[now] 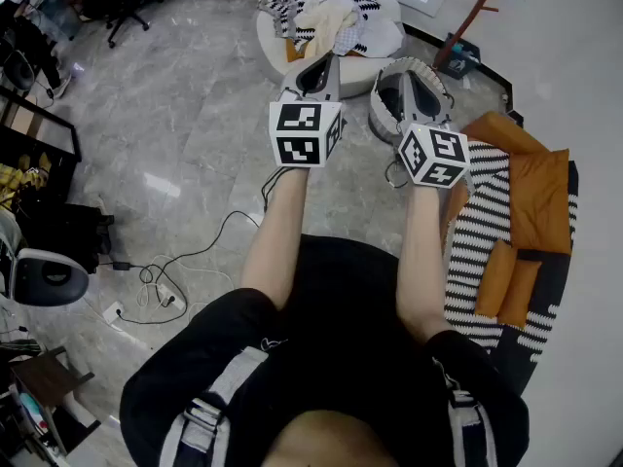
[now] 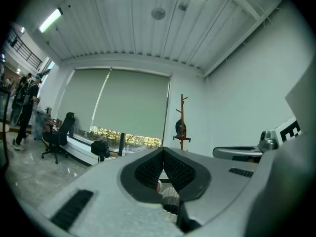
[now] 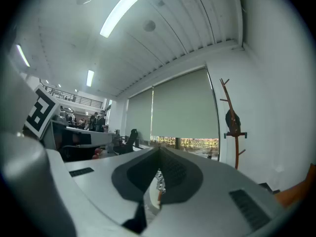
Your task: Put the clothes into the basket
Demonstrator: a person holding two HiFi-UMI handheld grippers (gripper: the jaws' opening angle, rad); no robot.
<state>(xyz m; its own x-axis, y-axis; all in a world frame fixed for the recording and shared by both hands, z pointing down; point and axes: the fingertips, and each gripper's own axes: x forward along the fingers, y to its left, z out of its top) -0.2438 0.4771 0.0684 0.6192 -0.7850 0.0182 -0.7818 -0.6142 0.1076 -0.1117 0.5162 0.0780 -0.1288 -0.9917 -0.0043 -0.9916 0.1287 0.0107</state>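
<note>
Both grippers are held level in front of us; as we judge it, no garment has been moved yet. Left gripper (image 1: 321, 64): jaws closed pad to pad, nothing between them; right gripper (image 1: 417, 81): likewise closed and empty. The heap of mixed clothes in black-and-white patterned, cream and checked fabric (image 1: 326, 13) lies on the round white padded seat (image 1: 384, 39), ahead of the left gripper; the round grey-and-white woven rope basket (image 1: 421, 64) stands on the floor just beside that seat, partly behind the right gripper; its inside is mostly hidden.

Step in hand, our reading: reach for the heap. To do it well:
- open the jaws before arriving;
- tip the nose down onto a raised fold of the top garment, not a flat patch;
- pinch deep;
- lift clear so trailing cloth drags nothing off the seat;
- let go well inside the basket's rim.
</note>
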